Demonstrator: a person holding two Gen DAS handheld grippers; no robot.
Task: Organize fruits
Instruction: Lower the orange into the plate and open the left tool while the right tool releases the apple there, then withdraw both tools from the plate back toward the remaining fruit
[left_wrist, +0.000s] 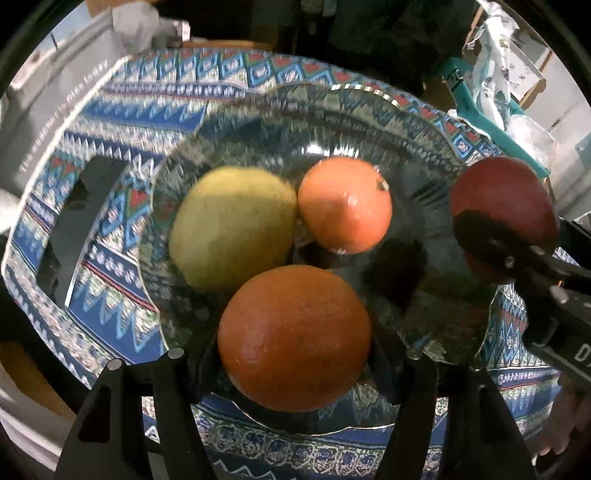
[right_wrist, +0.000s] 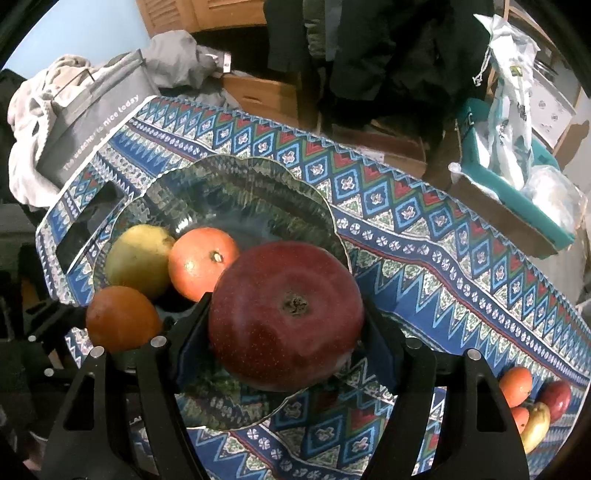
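The left claw (left_wrist: 295, 354) squeezes a big orange (left_wrist: 293, 338) and holds it over the near edge of the glass bowl (left_wrist: 369, 122). The right claw (right_wrist: 286, 332) grips a dark red apple (right_wrist: 286, 314) from both sides, over the right side of the bowl. Both fruits look almost in, but neither one is let go yet. Inside the bowl lie a yellow-green fruit (left_wrist: 232, 225) and a smaller orange (left_wrist: 345, 205), touching each other near the middle. So two fruits are put away and two more are on the way. The bowl sits on a blue patterned cloth (right_wrist: 406, 221). Far to the right of the bowl, near the cloth's edge, a little pile of fruit (right_wrist: 532, 402) waits. I think those come next, so the job is about half done.
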